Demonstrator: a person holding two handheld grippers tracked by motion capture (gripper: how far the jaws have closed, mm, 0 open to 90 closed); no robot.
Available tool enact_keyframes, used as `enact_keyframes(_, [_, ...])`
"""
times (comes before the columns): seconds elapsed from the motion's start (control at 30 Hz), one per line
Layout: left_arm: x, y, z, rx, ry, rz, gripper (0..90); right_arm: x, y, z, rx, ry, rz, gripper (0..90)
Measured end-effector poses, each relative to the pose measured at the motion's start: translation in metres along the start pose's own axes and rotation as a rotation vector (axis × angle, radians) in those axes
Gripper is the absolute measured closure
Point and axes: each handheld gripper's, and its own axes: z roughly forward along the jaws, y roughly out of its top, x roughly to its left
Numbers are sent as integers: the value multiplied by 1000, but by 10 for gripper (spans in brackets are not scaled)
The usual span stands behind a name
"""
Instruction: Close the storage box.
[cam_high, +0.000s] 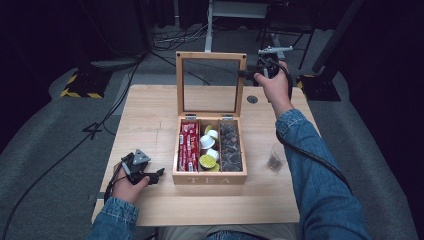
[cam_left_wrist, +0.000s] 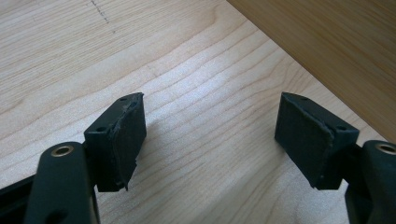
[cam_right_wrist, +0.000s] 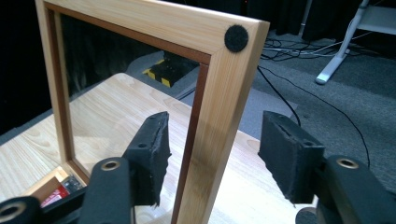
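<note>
Wooden table (cam_high: 150, 120): right gripper (cam_right_wrist: 212, 154) fingers straddle the tea box (cam_high: 210, 177) lid (cam_right_wrist: 224, 93) (not yet clamped); next, pinch and swing shut. Left gripper (cam_left_wrist: 210, 135) fingers apart, empty.

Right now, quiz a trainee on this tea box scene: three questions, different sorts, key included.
1. True or false: the lid of the tea box stands upright.
2. Which part lies between the right gripper fingers? A) the lid's side rail B) the plastic cup C) a red packet
3. What does the left gripper hold?

Key: 1 true. 2 A, with the fingers not yet pressing on it. 3 Nothing; it is open over the table.
</note>
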Motion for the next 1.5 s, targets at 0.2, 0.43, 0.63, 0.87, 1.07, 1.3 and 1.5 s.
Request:
enact_keyframes(0.2, [0, 0, 0, -1, -1, 1, 252, -1, 0, 10, 16, 1, 5, 476])
enact_keyframes(0.43, [0, 0, 0, -1, -1, -2, 252, 0, -3, 18, 21, 10, 14, 514])
enact_keyframes(0.63, [0, 0, 0, -1, -1, -2, 252, 4, -1, 21, 31, 15, 0, 537])
enact_keyframes(0.87, [0, 0, 0, -3, -1, -5, 252, 6, 0, 17, 29, 23, 6, 537])
enact_keyframes(1.07, [0, 0, 0, 0, -1, 1, 252, 10, 1, 10, 29, 30, -4, 541])
enact_keyframes(1.3, [0, 0, 0, -1, -1, 0, 252, 16, 3, -4, 13, 42, -34, 544])
enact_keyframes(1.5, [0, 0, 0, -2, 1, 0, 252, 24, 8, -23, -12, 58, -79, 544])
